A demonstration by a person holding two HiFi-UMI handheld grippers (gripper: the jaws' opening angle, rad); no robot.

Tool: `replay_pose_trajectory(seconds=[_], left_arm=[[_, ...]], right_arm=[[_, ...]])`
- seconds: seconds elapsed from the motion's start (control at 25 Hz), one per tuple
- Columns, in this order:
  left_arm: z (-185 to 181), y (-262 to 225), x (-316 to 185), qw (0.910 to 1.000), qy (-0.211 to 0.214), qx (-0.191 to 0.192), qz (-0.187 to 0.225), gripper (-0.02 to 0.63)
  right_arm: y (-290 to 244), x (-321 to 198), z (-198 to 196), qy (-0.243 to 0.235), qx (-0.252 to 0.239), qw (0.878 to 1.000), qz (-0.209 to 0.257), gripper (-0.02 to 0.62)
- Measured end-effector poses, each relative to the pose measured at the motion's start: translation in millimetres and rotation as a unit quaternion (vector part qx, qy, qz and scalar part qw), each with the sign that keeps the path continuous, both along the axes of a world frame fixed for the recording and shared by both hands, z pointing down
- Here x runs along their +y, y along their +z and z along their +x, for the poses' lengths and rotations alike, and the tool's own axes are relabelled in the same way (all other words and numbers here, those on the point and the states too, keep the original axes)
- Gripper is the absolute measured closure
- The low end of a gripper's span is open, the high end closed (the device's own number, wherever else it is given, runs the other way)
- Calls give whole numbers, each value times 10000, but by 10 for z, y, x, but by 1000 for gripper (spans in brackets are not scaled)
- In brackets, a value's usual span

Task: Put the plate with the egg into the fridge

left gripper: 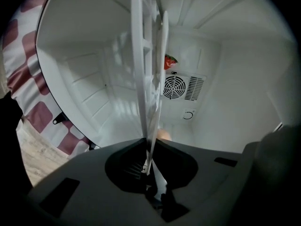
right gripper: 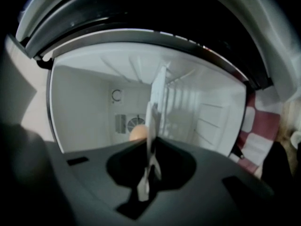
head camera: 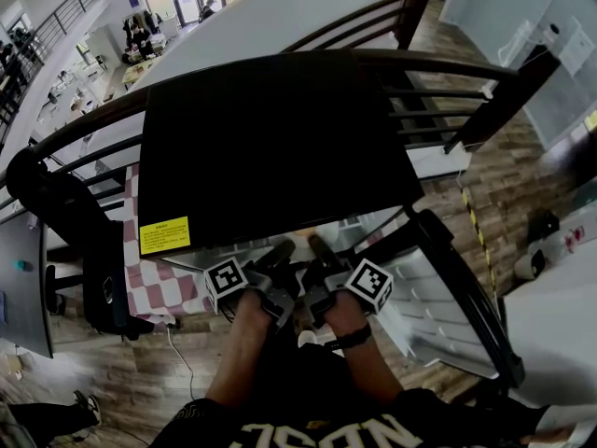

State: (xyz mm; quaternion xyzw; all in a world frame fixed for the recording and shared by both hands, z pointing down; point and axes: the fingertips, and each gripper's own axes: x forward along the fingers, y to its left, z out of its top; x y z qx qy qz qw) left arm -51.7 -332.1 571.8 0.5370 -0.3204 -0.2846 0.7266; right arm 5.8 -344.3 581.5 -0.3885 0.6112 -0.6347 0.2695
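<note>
Our left gripper [left gripper: 149,160] and right gripper [right gripper: 149,161] clamp the plate [left gripper: 153,126], egg [right gripper: 137,133] aboard, at the front edge of the fridge [right gripper: 80,102]; next we should slide it in level.

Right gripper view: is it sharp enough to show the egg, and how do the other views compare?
Right gripper view: soft, dark-cornered, yet the egg shows as an orange blur beside the plate. Left gripper view: brighter, fridge interior evenly lit, strong fisheye bending. Head view: fridge top is featureless black.

Yellow label [head camera: 164,235], print illegible
</note>
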Motion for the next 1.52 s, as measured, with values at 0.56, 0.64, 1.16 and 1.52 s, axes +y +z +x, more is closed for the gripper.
replay_pose_trajectory(seconds=[0.56,0.64,1.16,1.52], left_arm=[[-8,8,-24,9999,-21,-29,100,563],[-18,26,-22,9999,-26,-77,145,561],[-100,-199,145,9965,-61,-278,782,442],[-256,-121,429,9695,399,-1870,1531,440]], right_arm=[[-26,-6,-1,-4,313,9994,128,552],[-46,-12,-11,-52,373,9989,293,551],[-185,166,15,-205,689,9922,1014,365],[-150,464,114,-397,1610,9769,1348,365]])
